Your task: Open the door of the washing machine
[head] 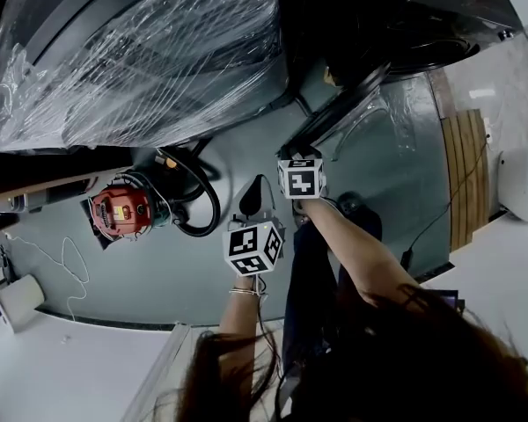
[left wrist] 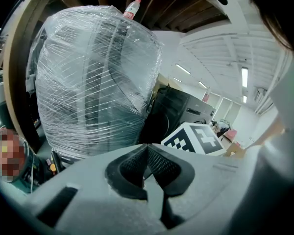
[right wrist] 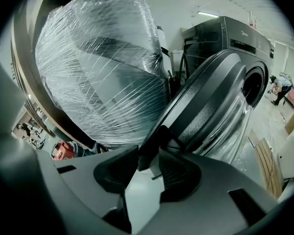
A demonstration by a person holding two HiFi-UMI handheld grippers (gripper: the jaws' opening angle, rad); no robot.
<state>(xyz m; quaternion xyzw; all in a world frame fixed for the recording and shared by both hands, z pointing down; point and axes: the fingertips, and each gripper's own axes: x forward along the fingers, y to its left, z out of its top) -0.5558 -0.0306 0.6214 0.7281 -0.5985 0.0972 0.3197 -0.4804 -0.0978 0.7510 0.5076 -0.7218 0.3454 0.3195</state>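
The dark washing machine (right wrist: 235, 38) stands at the right with its round door (right wrist: 215, 106) swung out toward me. The drum opening (right wrist: 255, 84) shows behind it. My right gripper (right wrist: 149, 155) is shut on the door's near edge; in the head view the right gripper (head: 299, 155) sits at the end of the door rim (head: 334, 112). My left gripper (head: 253, 202) hangs lower left of it, apart from the door. In its own view the left gripper (left wrist: 147, 150) is shut with the pads together and nothing between them.
A big appliance wrapped in clear film (head: 141, 51) stands left of the machine, with a bottle (left wrist: 131, 9) on top. On the floor lie a red device (head: 119, 211), a looped black hose (head: 198, 202) and a wooden pallet (head: 465, 174).
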